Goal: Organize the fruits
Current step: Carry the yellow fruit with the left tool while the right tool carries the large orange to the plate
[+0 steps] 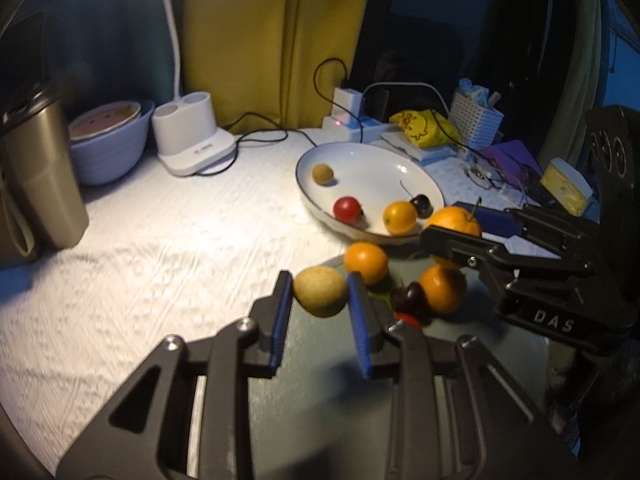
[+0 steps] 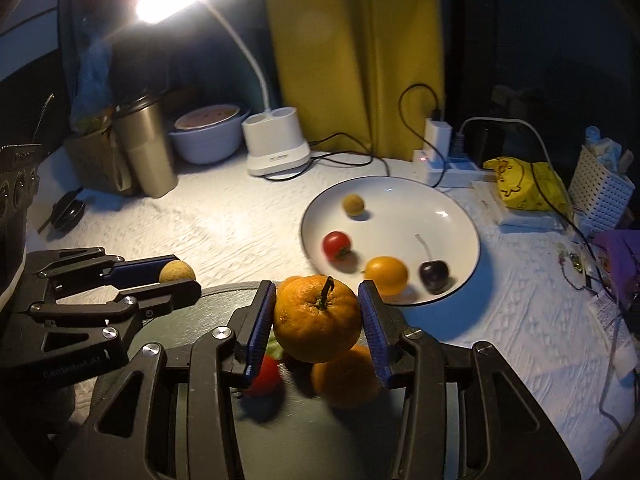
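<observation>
My left gripper (image 1: 318,292) is shut on a tan longan (image 1: 320,291) above a dark round tray (image 1: 400,380); it also shows in the right wrist view (image 2: 176,276). My right gripper (image 2: 317,316) is shut on a stemmed orange mandarin (image 2: 316,318), lifted over the tray (image 2: 320,432); in the left wrist view the mandarin (image 1: 454,220) sits between its fingers. The white plate (image 2: 440,216) holds a longan (image 2: 353,204), a cherry tomato (image 2: 337,244), a kumquat (image 2: 386,274) and a dark cherry (image 2: 433,273). On the tray lie oranges (image 1: 442,289), a kumquat (image 1: 366,261), a cherry (image 1: 407,298) and a red fruit (image 2: 264,376).
A white lamp base (image 2: 276,146), a lavender bowl (image 2: 206,138) and a metal tumbler (image 2: 146,148) stand at the back. A power strip with cables (image 2: 444,160), a yellow bag (image 2: 524,184) and a white basket (image 2: 600,192) crowd the right.
</observation>
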Motion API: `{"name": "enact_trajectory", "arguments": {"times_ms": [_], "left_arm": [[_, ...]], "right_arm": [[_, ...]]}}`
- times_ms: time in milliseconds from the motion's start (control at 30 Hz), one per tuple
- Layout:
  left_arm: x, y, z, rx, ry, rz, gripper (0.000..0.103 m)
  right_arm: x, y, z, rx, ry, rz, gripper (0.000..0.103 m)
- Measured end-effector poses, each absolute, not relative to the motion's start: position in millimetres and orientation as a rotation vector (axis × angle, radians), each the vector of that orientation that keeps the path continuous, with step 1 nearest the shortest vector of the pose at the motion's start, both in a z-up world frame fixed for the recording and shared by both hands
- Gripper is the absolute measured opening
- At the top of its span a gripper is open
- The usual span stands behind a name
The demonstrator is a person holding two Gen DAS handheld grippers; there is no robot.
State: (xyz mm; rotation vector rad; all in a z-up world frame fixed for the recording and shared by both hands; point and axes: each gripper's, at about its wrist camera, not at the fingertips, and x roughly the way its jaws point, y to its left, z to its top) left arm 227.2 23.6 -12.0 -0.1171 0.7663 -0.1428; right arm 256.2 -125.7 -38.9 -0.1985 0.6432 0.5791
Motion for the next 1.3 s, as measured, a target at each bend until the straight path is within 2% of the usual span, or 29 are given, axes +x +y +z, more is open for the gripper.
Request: {"name": "enact_trajectory", "arguments": {"times_ms": [1300], "left_arm": [[404.6,-15.0,-35.0,-0.124,0.823,-0.301,0.029]], "right_arm": [[413.9,-169.4,-58.5,-0.087,0.687,0.431,0.045]]}}
